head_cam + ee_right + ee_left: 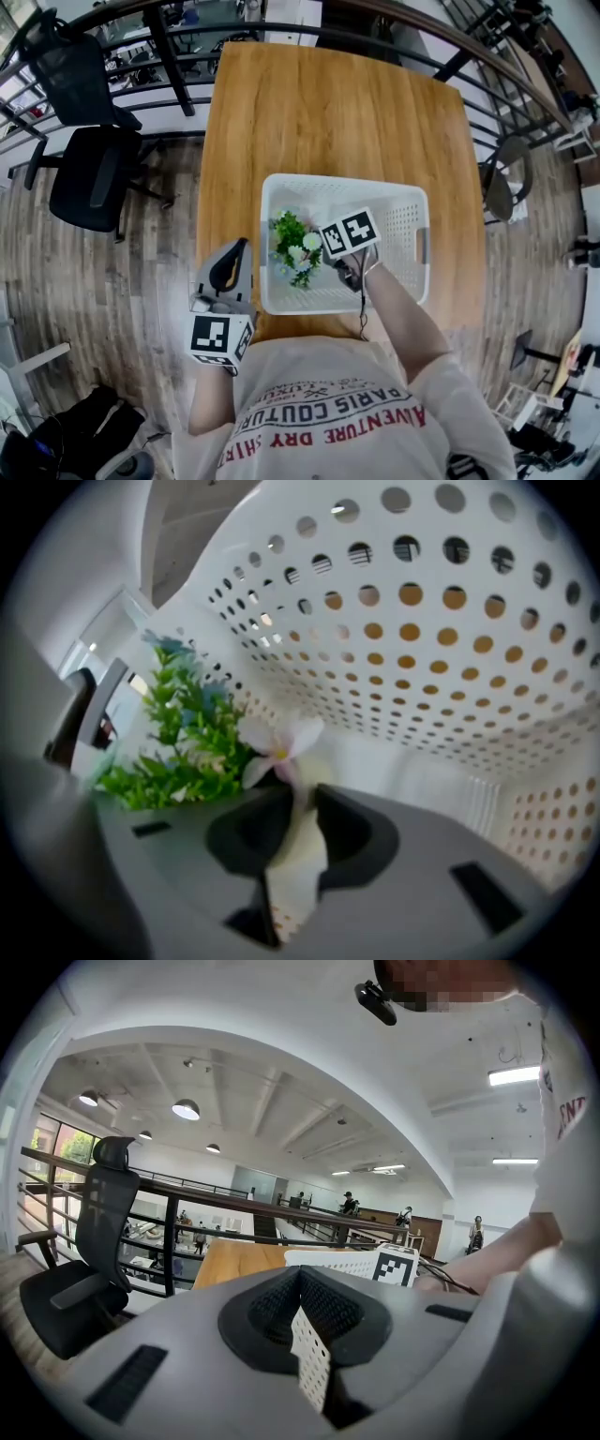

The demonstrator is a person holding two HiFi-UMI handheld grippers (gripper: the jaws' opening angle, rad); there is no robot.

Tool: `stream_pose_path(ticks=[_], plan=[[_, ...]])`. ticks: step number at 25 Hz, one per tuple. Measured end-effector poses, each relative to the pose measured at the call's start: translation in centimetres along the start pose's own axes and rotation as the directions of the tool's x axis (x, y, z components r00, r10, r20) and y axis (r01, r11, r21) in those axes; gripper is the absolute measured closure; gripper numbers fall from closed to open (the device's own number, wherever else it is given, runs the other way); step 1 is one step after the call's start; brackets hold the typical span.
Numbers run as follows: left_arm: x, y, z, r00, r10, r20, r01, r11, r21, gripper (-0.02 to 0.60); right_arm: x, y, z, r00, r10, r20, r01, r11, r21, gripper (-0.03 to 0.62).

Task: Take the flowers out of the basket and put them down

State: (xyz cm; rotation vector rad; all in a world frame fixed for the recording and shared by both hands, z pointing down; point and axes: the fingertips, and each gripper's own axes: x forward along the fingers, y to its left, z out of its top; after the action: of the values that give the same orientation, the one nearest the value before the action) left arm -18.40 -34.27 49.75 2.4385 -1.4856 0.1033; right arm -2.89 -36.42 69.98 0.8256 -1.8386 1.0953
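1. Table (328,103): wood; carries basket.
2. Basket (401,223): white, perforated; its walls surround the right gripper (291,785).
3. Left gripper (302,1283): outside basket, jaws together, empty.
4. Right gripper: jaws narrowed onto a blossom's base.
5. Flowers (187,752): at right jaw tips. Prob. light, soft, crushable (artificial-looking); grip stems, not petals.

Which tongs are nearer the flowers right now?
Right. The right tongs are down inside the white perforated plastic basket, tips pinching a pale blossom of the green-leaved artificial flowers. The left tongs hang outside the basket, off its left side.
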Motion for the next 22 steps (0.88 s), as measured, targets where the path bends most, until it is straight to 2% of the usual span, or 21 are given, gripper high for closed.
stream_pose_path(ticks=[7,11,16,22], plan=[[-0.6,-1.0,0.3,1.000,-0.010,-0.024,0.011,0.999,0.038,0.555,0.0,0.4,-0.2,1.000,-0.015,-0.020,0.013,0.998,-0.066,0.505],[-1.1,-2.5,1.3,1.000,-0.008,-0.030,0.010,0.997,0.082,0.555,-1.4,0.1,0.1,1.000,-0.020,0.009,0.020,0.996,-0.088,0.507],[-1.3,-4.9,2.4,1.000,0.019,-0.005,-0.019,0.995,0.097,0.555,-5.6,-0.3,0.9,0.996,-0.019,0.090,0.032,0.988,-0.148,0.507],[0.0,-11.1,3.1,0.999,0.026,0.033,-0.029,0.995,0.099,0.555,-12.2,-0.5,0.4,0.989,0.001,0.150,0.043,0.957,-0.288,0.507]])
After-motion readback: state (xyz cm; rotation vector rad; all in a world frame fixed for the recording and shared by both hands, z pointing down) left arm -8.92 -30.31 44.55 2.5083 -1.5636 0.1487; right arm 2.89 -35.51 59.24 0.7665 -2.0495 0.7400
